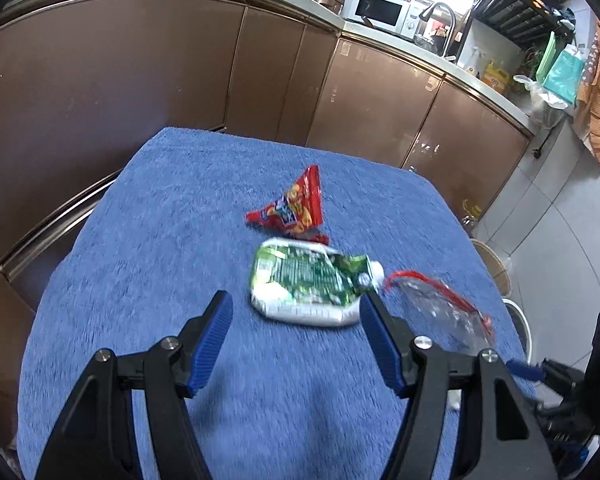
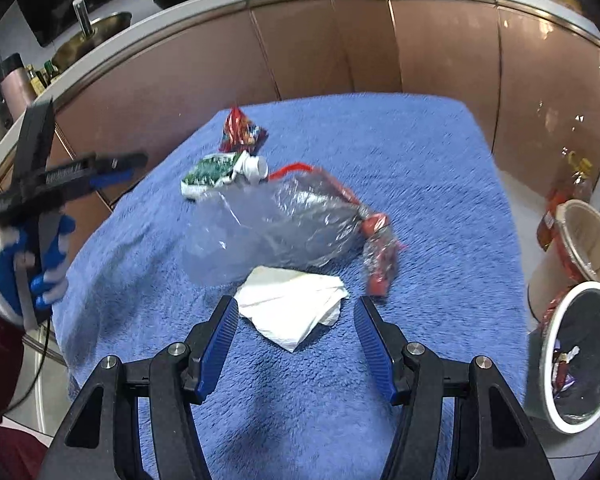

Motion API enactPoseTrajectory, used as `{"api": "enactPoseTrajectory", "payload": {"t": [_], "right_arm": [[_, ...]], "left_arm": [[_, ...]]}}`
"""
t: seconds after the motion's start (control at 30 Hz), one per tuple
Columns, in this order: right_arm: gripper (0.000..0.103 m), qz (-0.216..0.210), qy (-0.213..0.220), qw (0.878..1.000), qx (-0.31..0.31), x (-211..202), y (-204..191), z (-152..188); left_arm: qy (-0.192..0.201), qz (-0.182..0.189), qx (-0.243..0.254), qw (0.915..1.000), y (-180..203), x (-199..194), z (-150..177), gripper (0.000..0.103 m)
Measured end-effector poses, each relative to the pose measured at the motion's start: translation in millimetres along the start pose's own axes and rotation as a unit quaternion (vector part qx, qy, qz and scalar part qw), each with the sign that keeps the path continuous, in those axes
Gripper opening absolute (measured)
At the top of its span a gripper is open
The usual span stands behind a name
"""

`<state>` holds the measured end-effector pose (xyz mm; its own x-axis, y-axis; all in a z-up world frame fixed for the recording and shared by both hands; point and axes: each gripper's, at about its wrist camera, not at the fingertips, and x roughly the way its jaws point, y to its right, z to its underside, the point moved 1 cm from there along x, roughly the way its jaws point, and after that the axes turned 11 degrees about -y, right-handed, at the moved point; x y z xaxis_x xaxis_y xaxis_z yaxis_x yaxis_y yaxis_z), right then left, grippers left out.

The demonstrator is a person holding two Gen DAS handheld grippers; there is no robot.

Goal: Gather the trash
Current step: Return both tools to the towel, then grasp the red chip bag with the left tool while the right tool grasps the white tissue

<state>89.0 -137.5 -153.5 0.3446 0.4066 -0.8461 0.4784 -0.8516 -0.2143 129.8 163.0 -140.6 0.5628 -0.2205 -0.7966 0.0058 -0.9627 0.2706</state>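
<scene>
Nearest: white tissue [image 2: 294, 312] at 12 o'clock of my right gripper [image 2: 294, 336], jaws wide, empty.
Left gripper [image 1: 296, 332]: wide, empty; green pouch [image 1: 308, 284] at 12.
Surface: blue towel [image 2: 420, 184].
Bin [image 2: 576, 356]: 3 o'clock.
Tip: straddle tissue, pinch low.

Behind your fuzzy blue towel-covered table [image 1: 148, 240] runs a glossy brown cabinet front [image 1: 148, 64], and on the counter above it, far right, sits a white microwave [image 1: 382, 11] beside a curved steel faucet [image 1: 440, 16].
</scene>
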Motion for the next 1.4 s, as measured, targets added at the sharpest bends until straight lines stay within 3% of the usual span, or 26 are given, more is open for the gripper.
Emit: {"api": "enactPoseTrajectory", "payload": {"t": [0.33,0.43,0.5,0.6,1.0,1.03,1.07,1.17,1.27,1.4], "right_arm": [[0.057,-0.012,-0.026,1.0,-0.006,31,12,-13],[0.039,-0.014,-0.028,0.999,-0.023,33,11,-15],[0.018,-0.025,-0.032,0.999,-0.032,36,11,-15],[0.011,-0.031,-0.037,0.998,-0.048,35,10,-14],[0.01,-0.087,-0.033,0.995,-0.031,27,25,-11],[0.01,-0.088,-0.034,0.995,-0.029,27,25,-11],[0.01,-0.09,-0.034,0.995,-0.029,28,26,-11],[0.01,-0.093,-0.035,0.995,-0.03,27,28,-12],[0.009,-0.095,-0.034,0.994,-0.031,28,27,-14],[0.009,-0.087,-0.028,0.995,-0.032,26,27,-14]], "left_arm": [[-0.013,-0.007,0.004,0.9999,2,48,-42,0.064],[-0.013,-0.01,0.006,0.9999,2,58,-53,0.064],[-0.012,-0.014,0.008,0.9998,1,65,-62,0.064],[-0.013,-0.022,0.012,0.9996,3,75,-73,0.064],[-0.035,-0.029,0.022,0.9987,12,119,-105,0.063],[-0.038,-0.029,0.02,0.9986,11,122,-104,0.059],[-0.04,-0.026,0.02,0.9987,10,125,-103,0.044],[-0.048,-0.026,0.021,0.9983,7,132,-101,0.022],[-0.044,-0.03,0.023,0.9983,8,131,-101,0.013],[-0.03,-0.027,0.02,0.999,11,121,-104,0.01]]}}
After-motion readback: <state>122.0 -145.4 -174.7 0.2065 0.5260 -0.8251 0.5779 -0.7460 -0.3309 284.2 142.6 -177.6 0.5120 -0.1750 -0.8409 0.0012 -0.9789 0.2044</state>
